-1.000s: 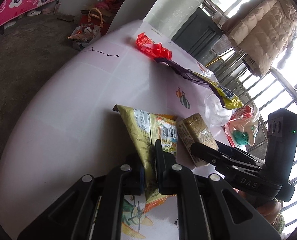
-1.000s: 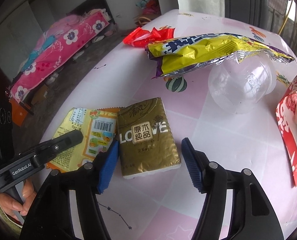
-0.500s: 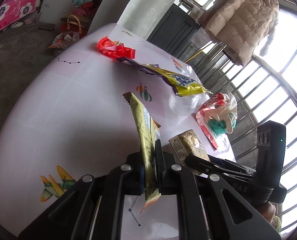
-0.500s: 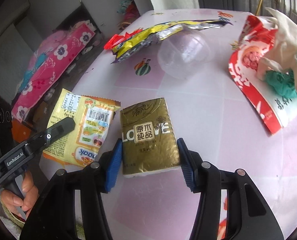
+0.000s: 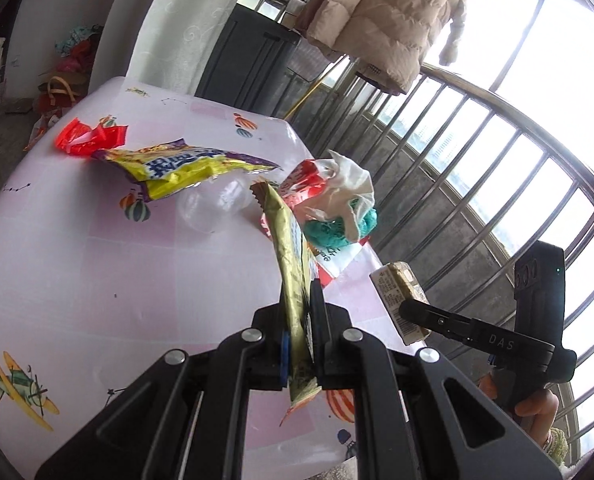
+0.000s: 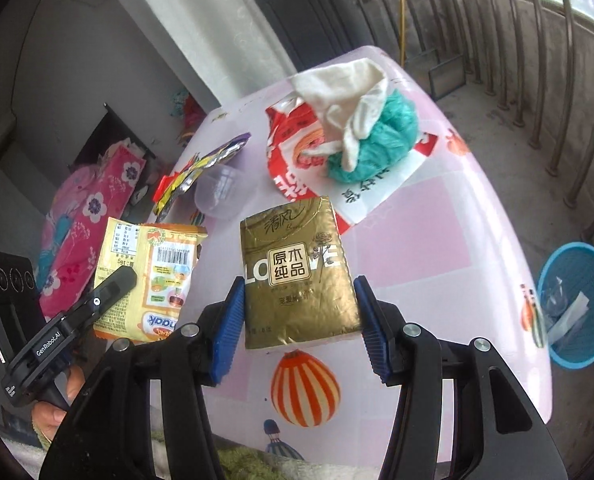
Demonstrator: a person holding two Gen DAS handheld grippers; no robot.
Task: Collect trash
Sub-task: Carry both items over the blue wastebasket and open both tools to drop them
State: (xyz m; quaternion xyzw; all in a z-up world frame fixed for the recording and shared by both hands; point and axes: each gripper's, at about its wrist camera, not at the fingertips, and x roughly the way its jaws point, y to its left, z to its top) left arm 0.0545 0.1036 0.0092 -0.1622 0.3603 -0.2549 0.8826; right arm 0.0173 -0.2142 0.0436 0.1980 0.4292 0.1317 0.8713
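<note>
We lose the round blue mesh waste basket point(image 6: 577, 304) at the right edge, and its pale contents are unclear to us.

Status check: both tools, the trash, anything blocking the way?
Left tool shut on snack wrapper. Right tool shut on gold tissue pack, both lifted off table. Blue bin beside table, path clear.

glossy gold foil pack point(image 6: 299, 270) between ribbed blue rubber pads point(image 6: 228, 326); shiny film wrapper point(image 5: 291, 276) in matt black plastic left gripper point(image 5: 299, 320); ahead, crumpled white cloth point(image 6: 347, 94), clear plastic cup point(image 6: 219, 192).
</note>
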